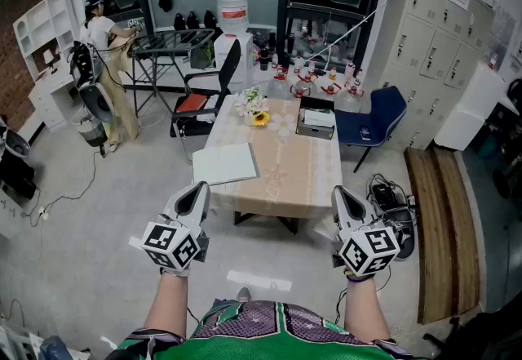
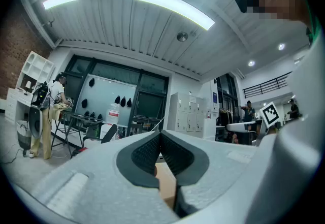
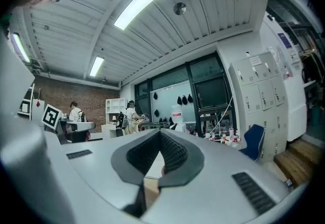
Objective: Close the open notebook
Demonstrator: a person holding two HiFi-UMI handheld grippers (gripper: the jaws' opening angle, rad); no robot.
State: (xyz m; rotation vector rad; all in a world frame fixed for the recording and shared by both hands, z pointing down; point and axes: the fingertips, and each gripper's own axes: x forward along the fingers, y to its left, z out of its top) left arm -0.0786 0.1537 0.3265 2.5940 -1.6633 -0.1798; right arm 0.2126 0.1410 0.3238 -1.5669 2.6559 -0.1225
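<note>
You held the left gripper (image 1: 196,192) and right gripper (image 1: 346,195) pressed together, empty, the notebook (image 1: 226,162) well ahead of the left, needing a forward reach.

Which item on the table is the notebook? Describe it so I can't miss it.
Find the beige-clothed table in the middle of the room. The notebook lies flat at its near left edge. It is the only plain white rectangle; the flowers and dark box stand farther back.
</note>
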